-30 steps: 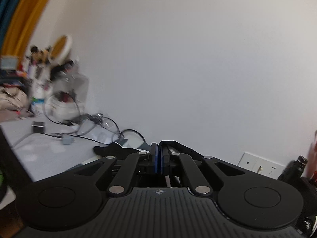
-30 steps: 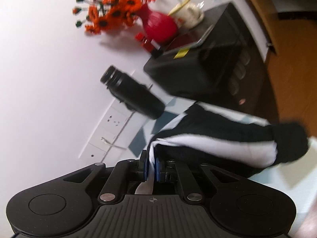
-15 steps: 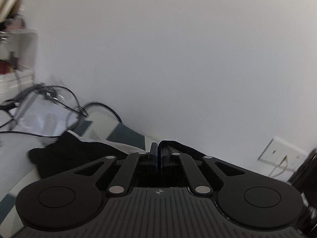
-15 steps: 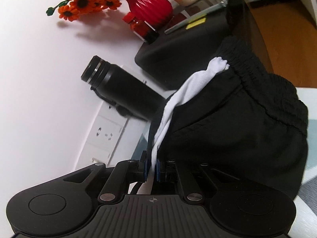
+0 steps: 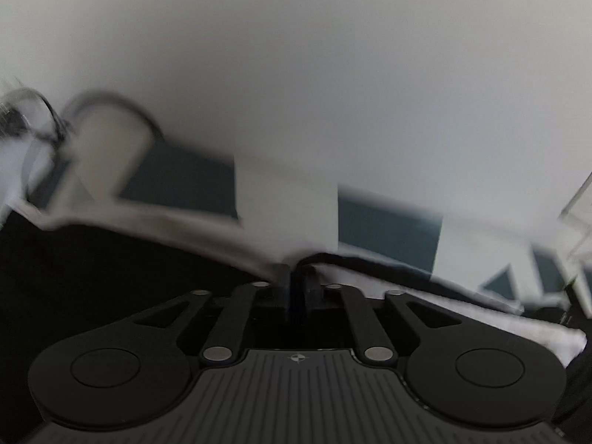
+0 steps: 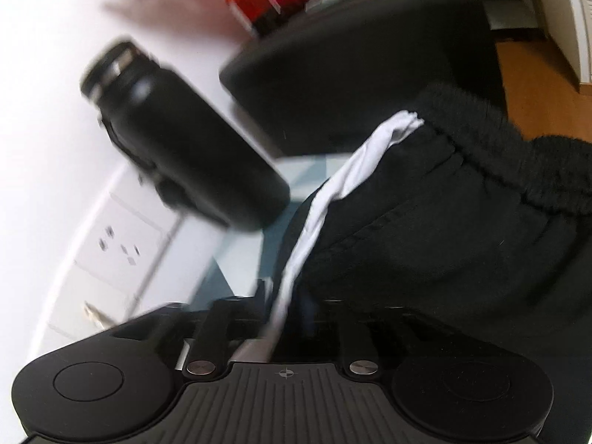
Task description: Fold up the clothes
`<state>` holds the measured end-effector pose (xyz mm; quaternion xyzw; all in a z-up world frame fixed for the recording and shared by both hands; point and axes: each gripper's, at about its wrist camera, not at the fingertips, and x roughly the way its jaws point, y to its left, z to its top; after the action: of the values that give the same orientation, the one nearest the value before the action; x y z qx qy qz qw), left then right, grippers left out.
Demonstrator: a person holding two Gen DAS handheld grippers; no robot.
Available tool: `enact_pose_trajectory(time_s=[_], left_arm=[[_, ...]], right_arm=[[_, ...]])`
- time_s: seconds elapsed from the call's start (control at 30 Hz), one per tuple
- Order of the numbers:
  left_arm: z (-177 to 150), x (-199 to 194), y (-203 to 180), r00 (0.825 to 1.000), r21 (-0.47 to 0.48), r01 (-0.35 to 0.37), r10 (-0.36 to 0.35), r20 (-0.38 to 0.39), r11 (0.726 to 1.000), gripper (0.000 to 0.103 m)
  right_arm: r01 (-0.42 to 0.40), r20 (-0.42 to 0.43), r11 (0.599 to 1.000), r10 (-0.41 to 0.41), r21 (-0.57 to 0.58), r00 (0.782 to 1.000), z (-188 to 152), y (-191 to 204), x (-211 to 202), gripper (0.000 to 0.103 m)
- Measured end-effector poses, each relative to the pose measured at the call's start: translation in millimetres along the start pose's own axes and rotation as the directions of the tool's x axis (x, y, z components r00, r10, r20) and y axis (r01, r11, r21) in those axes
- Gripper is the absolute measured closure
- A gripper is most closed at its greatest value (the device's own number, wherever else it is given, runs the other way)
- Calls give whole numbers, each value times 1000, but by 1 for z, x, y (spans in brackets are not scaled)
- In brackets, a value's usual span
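The black fabric trousers with a white side stripe (image 6: pixel 462 229) lie on the desk. The right gripper (image 6: pixel 292 303) has just been opening, the stripe between its loosened jaws. The left gripper (image 5: pixel 296 277) has just been opening narrowly over the cloth.

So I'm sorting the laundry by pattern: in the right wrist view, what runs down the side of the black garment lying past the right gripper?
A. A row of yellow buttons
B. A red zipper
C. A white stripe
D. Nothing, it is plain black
C: a white stripe runs from the elastic waistband of the black garment down into the gap between the right gripper's parted fingers.
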<state>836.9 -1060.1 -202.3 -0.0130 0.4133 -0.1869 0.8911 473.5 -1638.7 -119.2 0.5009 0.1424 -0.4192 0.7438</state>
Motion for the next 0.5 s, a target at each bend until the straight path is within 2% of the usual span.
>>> enact_pose_trajectory(time_s=[0.03, 0.07, 0.2, 0.27, 0.33, 0.4, 0.5], left_arm=[[3, -3, 0, 999, 1, 22, -22, -23, 1000, 48], [6, -9, 0, 998, -4, 56, -56, -43, 998, 26], [15, -57, 5, 975, -7, 210, -210, -77, 978, 23], [10, -89, 15, 959, -32, 273, -274, -75, 962, 16], [-4, -116, 31, 952, -73, 295, -300, -66, 953, 10], [-18, -144, 47, 944, -114, 318, -325, -57, 941, 9], [-52, -170, 71, 958, -150, 265, -278, -76, 953, 6]], right_arm=[[-5, -25, 1000, 5, 9, 1000, -1, 0, -2, 42], [-24, -40, 999, 25, 21, 999, -3, 1, -8, 37], [-169, -48, 985, 170, 11, 984, -18, 7, -61, 27], [-227, -69, 974, 227, 6, 971, -33, 5, -91, 23], [-244, -109, 969, 240, -25, 964, -54, -4, -117, 18], [-263, -150, 963, 252, -54, 956, -75, -12, -144, 18], [-236, -211, 969, 215, -79, 953, -108, -34, -164, 18]])
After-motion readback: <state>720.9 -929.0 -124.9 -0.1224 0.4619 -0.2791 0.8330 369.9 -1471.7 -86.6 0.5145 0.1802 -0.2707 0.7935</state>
